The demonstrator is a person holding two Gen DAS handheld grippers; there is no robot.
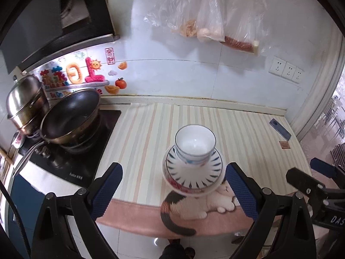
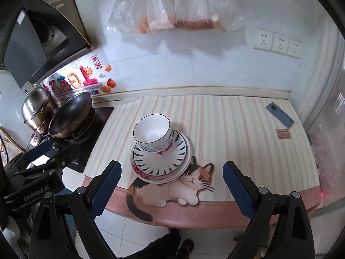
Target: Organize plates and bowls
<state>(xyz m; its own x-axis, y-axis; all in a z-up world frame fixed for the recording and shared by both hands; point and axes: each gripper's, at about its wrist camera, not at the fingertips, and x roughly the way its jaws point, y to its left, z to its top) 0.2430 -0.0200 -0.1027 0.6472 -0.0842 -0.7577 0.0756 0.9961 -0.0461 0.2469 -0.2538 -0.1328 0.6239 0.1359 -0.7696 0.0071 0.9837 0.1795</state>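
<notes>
Both jaws gape wide and hold nothing, my left gripper [image 1: 173, 185] and right gripper [image 2: 171, 182] hovering short of the stack. I see nested bowls [image 2: 153, 132] sitting on stacked plates [image 2: 160, 161] on the striped worktop [image 2: 237, 129], overlapping a cat-print mat [image 2: 172, 194].

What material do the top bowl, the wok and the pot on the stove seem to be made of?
Bowl: likely glazed ceramic, glossy white with a thin dark rim line.
Wok: metal, with a dark matte inside, perhaps seasoned or coated, and a brownish worn outside.
Pot: probably stainless steel, since it is silver and mirror-shiny with reflections.
</notes>
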